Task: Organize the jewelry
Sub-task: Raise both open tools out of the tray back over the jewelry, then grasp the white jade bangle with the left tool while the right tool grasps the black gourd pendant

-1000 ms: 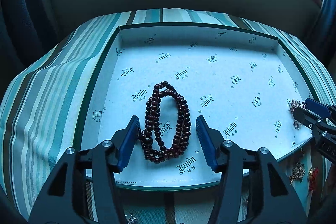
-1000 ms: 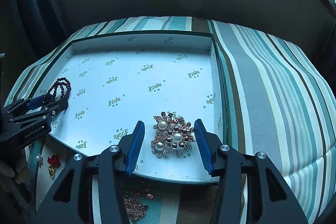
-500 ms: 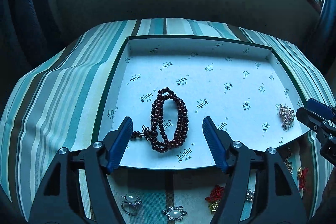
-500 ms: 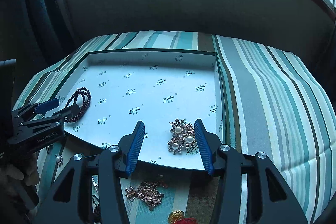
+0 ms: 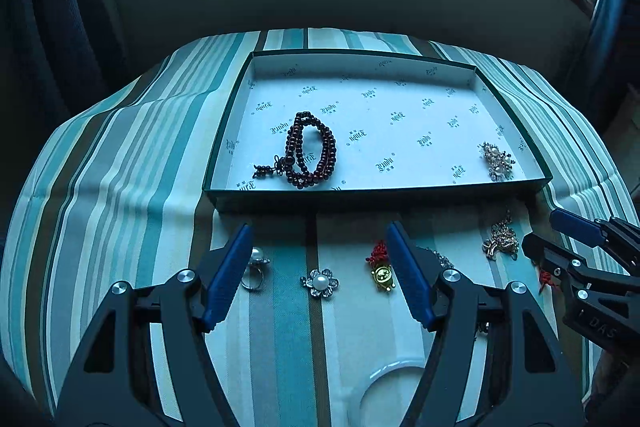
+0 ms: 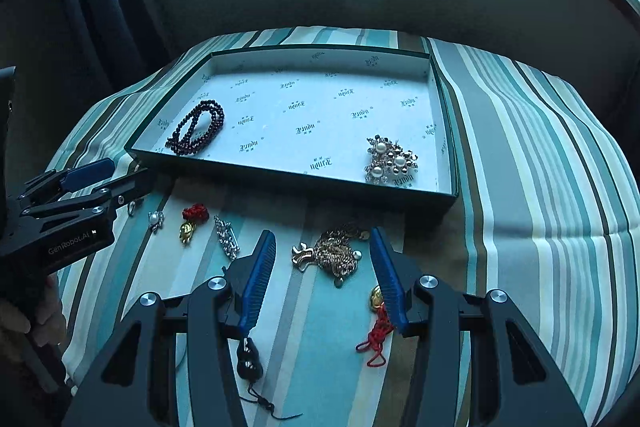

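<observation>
A shallow green box [image 5: 372, 193] [image 6: 280, 183] with white printed lining holds a dark red bead bracelet [image 5: 308, 155] [image 6: 198, 127] at its left and a pearl brooch [image 5: 496, 161] [image 6: 390, 159] at its right. My left gripper [image 5: 318, 267] is open and empty above the cloth in front of the box, over a pearl flower brooch [image 5: 319, 282], with a pearl ring [image 5: 254, 267] and a red-and-gold charm [image 5: 380, 265] beside its fingers. My right gripper [image 6: 322, 269] is open and empty around a gold chain pile [image 6: 334, 255].
Striped teal cloth [image 5: 120, 187] covers the table. More loose jewelry lies in front of the box: a rhinestone pin [image 6: 226, 237], a red-corded gold charm [image 6: 376, 327], a dark pendant [image 6: 248, 359]. A white dish rim [image 5: 384, 387] sits at the near edge.
Both grippers have pulled back and up out of the box, leaving the bracelet and the pearl brooch inside. The loose jewelry in front of the box has come into view.
</observation>
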Motion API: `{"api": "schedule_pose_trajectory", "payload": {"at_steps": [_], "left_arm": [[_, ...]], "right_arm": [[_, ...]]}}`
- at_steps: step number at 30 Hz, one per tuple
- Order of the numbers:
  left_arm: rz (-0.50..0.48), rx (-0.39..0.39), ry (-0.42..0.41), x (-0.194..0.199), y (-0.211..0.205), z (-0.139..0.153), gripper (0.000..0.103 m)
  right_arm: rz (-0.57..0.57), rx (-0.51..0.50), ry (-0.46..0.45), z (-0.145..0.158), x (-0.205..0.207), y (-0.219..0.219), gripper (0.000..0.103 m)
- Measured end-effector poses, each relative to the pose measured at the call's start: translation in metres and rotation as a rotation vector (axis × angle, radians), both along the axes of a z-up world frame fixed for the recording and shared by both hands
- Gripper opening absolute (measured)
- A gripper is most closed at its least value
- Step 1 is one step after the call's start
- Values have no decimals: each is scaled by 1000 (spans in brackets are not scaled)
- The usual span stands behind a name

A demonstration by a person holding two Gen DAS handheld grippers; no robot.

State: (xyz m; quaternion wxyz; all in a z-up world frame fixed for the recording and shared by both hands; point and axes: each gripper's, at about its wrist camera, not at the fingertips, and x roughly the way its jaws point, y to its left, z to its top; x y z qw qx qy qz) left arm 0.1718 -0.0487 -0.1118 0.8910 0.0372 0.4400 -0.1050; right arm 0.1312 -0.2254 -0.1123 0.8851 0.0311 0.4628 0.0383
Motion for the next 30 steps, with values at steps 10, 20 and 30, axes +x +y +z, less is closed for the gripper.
{"api": "schedule_pose_trajectory", "payload": {"at_steps": [10,20,30], "left_arm": [[2,9,36,-47,10,-7,69],[7,13,62,-77,19,-14,69],[25,13,74,-87,29,-18,69]], "right_arm": [[24,18,39,-8,-41,17,50],[33,21,75,-19,-61,26,49],[51,10,95,-24,-62,34,44]]}}
